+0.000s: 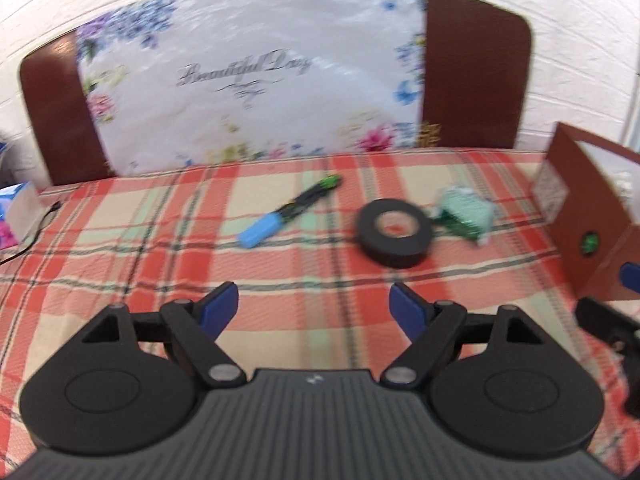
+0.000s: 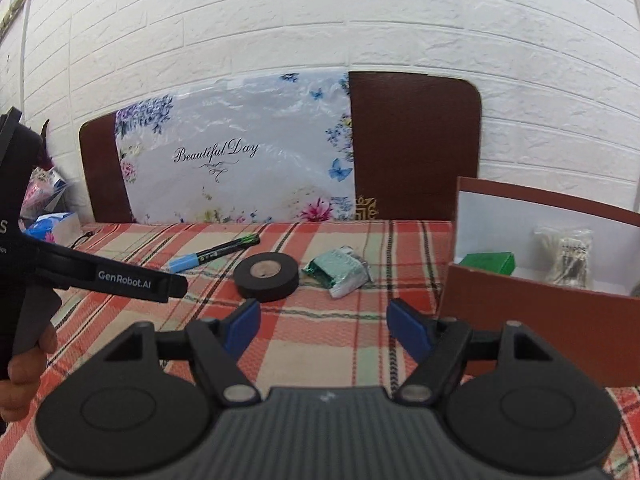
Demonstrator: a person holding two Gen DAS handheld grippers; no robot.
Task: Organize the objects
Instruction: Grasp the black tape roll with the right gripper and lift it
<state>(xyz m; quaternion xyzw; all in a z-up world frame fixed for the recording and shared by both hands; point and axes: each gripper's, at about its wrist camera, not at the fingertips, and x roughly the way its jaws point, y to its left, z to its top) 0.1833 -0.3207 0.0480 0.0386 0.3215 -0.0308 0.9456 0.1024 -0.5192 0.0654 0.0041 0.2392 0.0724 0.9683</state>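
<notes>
A black tape roll (image 1: 394,233) (image 2: 266,271), a blue-capped black marker (image 1: 289,211) (image 2: 214,254) and a green and silver packet (image 1: 464,214) (image 2: 339,272) lie on the plaid cloth. A brown box (image 2: 532,312) (image 1: 584,216) stands at the right and holds a green box (image 2: 489,263) and a clear packet (image 2: 566,258). My left gripper (image 1: 313,311) is open and empty, short of the tape roll. My right gripper (image 2: 323,327) is open and empty, in front of the packet and beside the brown box.
A brown headboard (image 2: 416,144) with a floral plastic sheet (image 2: 236,152) stands at the back against a white brick wall. A tissue box (image 1: 18,216) (image 2: 56,226) and a black cable (image 1: 36,232) lie at the far left. The left gripper's body (image 2: 100,276) shows at the right view's left edge.
</notes>
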